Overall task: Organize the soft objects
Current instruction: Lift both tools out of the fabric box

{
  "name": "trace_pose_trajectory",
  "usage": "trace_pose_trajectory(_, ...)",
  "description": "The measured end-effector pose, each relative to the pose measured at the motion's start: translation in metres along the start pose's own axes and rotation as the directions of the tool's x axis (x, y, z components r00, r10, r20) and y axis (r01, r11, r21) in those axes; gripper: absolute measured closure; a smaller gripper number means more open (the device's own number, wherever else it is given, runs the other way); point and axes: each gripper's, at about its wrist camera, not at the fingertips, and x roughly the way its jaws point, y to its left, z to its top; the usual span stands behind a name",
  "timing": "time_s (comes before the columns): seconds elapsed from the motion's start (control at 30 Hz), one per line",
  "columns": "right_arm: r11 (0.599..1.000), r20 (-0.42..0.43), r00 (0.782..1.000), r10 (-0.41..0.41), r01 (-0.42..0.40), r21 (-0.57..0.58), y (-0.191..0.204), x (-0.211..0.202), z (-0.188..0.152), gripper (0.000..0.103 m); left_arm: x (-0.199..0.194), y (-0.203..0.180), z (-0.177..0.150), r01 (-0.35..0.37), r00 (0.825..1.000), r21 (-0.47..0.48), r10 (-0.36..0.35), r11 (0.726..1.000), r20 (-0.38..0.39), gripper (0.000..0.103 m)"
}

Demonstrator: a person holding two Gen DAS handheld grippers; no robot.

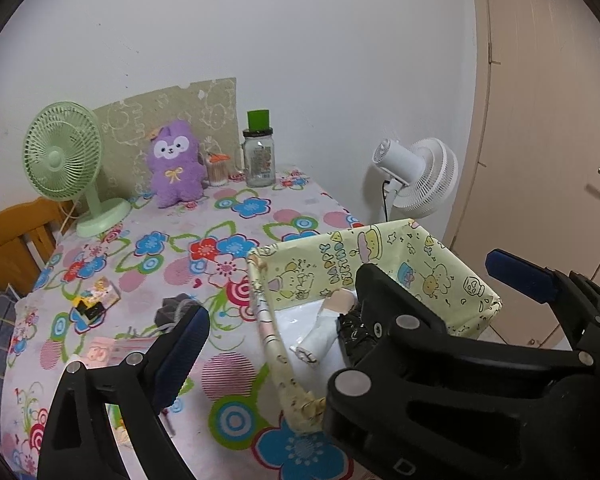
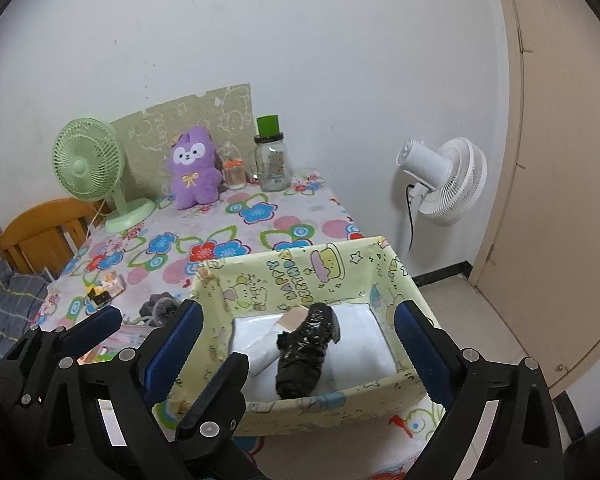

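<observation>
White wall at the far side, beige door (image 2: 560, 200) to the right, table under a flowered cloth (image 1: 228, 248) filling the near ground.

Item 1: yellow cartoon-printed box (image 2: 300, 276), near right corner of the table. Inner wall reads "HAPPY BIRTHDAY", upside down from these views. White lining on the floor of the box.

Item 2: white rolled soft piece (image 2: 266, 354) with a tan end, lying inside the box, left of centre.

Item 3: black glossy rolled bundle (image 2: 304, 356), inside the box, touching the white roll on its right.

Item 4: grey soft bundle (image 1: 172, 308), on the cloth just left of the box, outside it.

Item 5: purple plush toy (image 1: 176, 164), upright at the far edge between the green fan (image 1: 64, 156) and the glass jar (image 1: 260, 156); jar label too small to read.

Item 6: small printed cartons (image 1: 96, 300), near left on the cloth; print not legible.

Item 7: white fan (image 2: 444, 176), beyond the table's far right corner.

Left gripper (image 1: 364, 292): jaws wide, nothing between the pads, right finger over the box's left side. Right gripper (image 2: 300, 336): jaws wide, empty, straddling the box opening.

Progress, judged: two soft pieces are boxed; the grey bundle, and perhaps the plush, remain.
</observation>
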Motion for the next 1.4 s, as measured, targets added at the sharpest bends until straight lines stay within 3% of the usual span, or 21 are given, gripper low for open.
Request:
trace_pose_trajectory(0.43,1.0,0.057,0.998,-0.015,0.016,-0.011,0.037,-0.028,-0.006,0.0,-0.033,0.03,-0.008,-0.021,0.998,0.01,0.02,1.0,0.054,0.006)
trace_pose_trajectory(0.6,1.0,0.051,0.999,0.014,-0.013,-0.023,0.054,-0.031,-0.01,0.0,-0.042,0.047,-0.015,-0.034,0.998,0.011,0.033,0.999,0.062,0.006)
trace_pose_trajectory(1.4,0.991,0.011,0.994,0.107,-0.106,-0.088,0.137,-0.008,-0.03,0.001,-0.044,0.126,-0.045,-0.089,0.996,-0.045,0.09,0.995,0.029,0.006)
